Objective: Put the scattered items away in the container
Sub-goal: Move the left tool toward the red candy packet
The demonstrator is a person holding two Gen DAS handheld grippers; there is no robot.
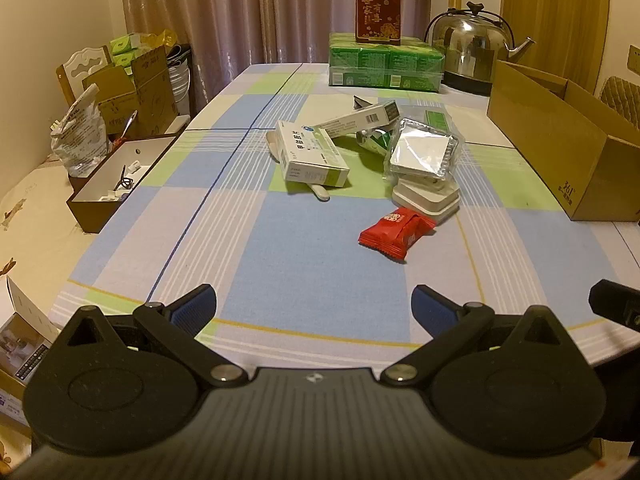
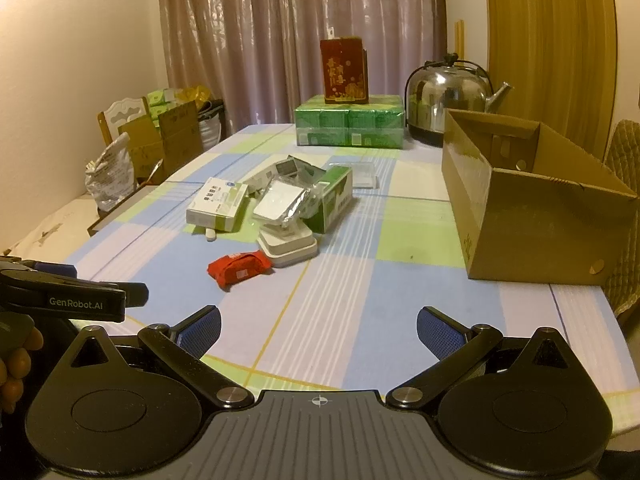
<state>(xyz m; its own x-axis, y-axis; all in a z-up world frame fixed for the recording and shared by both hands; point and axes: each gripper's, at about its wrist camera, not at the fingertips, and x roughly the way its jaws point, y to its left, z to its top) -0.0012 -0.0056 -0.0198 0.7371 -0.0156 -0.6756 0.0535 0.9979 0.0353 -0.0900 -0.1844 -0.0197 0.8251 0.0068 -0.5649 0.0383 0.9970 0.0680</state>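
Note:
A pile of items lies mid-table: a white and green medicine box (image 1: 310, 154) (image 2: 218, 206), a foil-wrapped square packet (image 1: 424, 152) (image 2: 282, 202) on a white square device (image 1: 426, 196) (image 2: 288, 242), a green box (image 2: 332, 200), a long white carton (image 1: 360, 118), and a red snack packet (image 1: 396, 230) (image 2: 238, 266) nearest me. An open cardboard box (image 1: 560, 148) (image 2: 532, 204) stands on the right. My left gripper (image 1: 314, 306) is open and empty, well short of the red packet. My right gripper (image 2: 318, 328) is open and empty, also short of the pile.
A green multipack (image 1: 386, 64) (image 2: 348, 126) with a red tin (image 1: 378, 10) on it and a steel kettle (image 1: 470, 46) (image 2: 448, 96) stand at the far end. A dark open tray (image 1: 116, 178) sits at the table's left edge. Cartons and bags crowd the left.

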